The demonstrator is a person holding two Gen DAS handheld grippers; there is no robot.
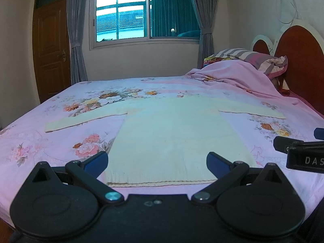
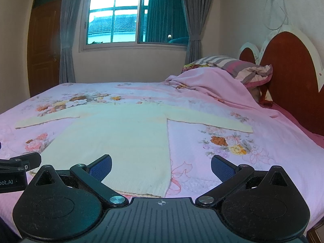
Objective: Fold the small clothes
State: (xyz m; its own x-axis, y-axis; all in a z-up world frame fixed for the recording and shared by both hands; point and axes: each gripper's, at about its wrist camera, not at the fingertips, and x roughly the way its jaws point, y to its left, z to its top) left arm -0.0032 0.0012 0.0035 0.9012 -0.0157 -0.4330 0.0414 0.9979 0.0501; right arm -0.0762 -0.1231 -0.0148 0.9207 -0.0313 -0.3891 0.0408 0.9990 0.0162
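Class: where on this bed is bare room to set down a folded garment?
Free: bedsheet right of the sweater, below its right sleeve; also the strip toward the window. Crowded: the crumpled blanket and pillow by the headboard.

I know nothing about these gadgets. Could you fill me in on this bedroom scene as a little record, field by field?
Setting: bed with floral pink sheet
Garment: cream sweater, lying flat, both sleeves spread out
Folding progress: not started
Left tool: open, holding nothing, near the sweater's hem
Right tool: open, holding nothing, near the hem's right corner
Bed head: pink blanket heaped over a striped pillow
Background: window, grey curtains, wooden door
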